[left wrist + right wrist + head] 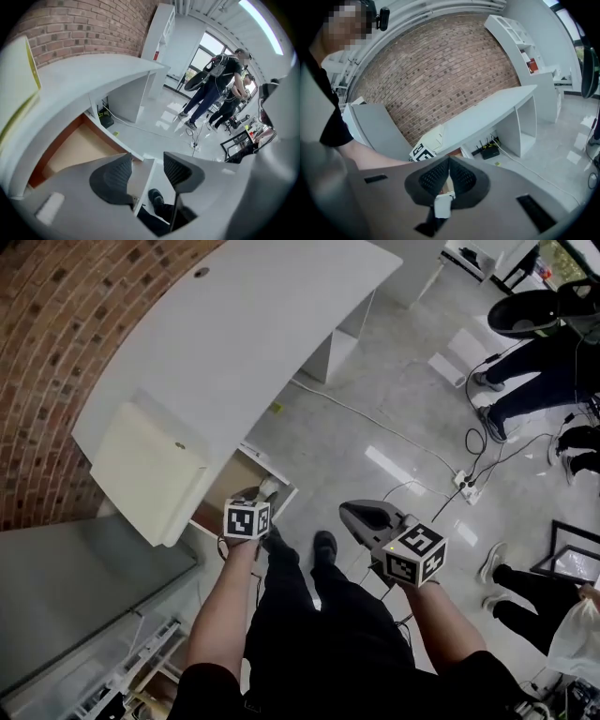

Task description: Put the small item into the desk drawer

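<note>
Beneath a brick wall, the curved white desk shows its drawer open at the near corner. The left gripper hangs open-jawed at the drawer's front. The right gripper pinches a small white item over glossy grey floor.

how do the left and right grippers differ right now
Left gripper has its jaws apart, astride the open drawer's front panel; right gripper has its jaws closed on a small white item. Left is at the drawer, right hangs over the floor. Each carries a marker cube.
</note>
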Available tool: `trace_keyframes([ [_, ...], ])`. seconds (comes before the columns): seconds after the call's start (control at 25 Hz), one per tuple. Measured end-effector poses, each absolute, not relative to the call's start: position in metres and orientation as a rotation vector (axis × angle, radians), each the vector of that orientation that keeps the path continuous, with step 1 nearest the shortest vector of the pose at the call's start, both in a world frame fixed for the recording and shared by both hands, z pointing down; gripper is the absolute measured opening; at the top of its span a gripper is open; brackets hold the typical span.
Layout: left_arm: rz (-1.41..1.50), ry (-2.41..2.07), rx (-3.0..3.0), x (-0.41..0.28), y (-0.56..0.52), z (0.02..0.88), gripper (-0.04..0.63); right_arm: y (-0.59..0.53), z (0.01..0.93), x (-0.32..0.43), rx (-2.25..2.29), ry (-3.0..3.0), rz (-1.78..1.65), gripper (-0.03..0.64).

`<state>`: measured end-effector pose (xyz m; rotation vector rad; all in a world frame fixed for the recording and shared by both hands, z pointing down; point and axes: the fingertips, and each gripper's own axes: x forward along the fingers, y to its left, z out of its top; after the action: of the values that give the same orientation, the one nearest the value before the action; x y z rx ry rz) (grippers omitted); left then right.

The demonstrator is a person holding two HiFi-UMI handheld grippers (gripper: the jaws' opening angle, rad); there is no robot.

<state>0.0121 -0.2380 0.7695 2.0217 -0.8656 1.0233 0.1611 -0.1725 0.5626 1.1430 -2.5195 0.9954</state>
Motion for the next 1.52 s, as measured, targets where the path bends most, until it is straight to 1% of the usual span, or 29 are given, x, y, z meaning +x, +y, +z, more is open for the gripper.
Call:
trace_keyframes([
  [0.32,0.901,-0.964,2.077,0.009,-0.231,0.684,0.200,-0.164,0.522,0.192,1.199,-2.555,0.981,0.012],
  [0.76,0.745,-1.001,2.177,-0.013,-0.206,0.593,0.148,-0.172,0.484,0.182,1.237,-2.602,0.906,0.012],
  [1.08,0.640,-0.983,2.309,-0.050,-0.206,0.532,0.117,-0.170,0.454,0.135,1.309,-2.608,0.838,0.012],
  [1.28,0.579,-0.971,2.406,-0.060,-0.208,0.497,0.088,-0.158,0.430,0.108,1.341,-2.615,0.759,0.012],
  [1.52,0.515,-0.946,2.516,-0.083,-0.212,0.459,0.072,-0.148,0.409,0.079,1.403,-2.606,0.705,0.012],
])
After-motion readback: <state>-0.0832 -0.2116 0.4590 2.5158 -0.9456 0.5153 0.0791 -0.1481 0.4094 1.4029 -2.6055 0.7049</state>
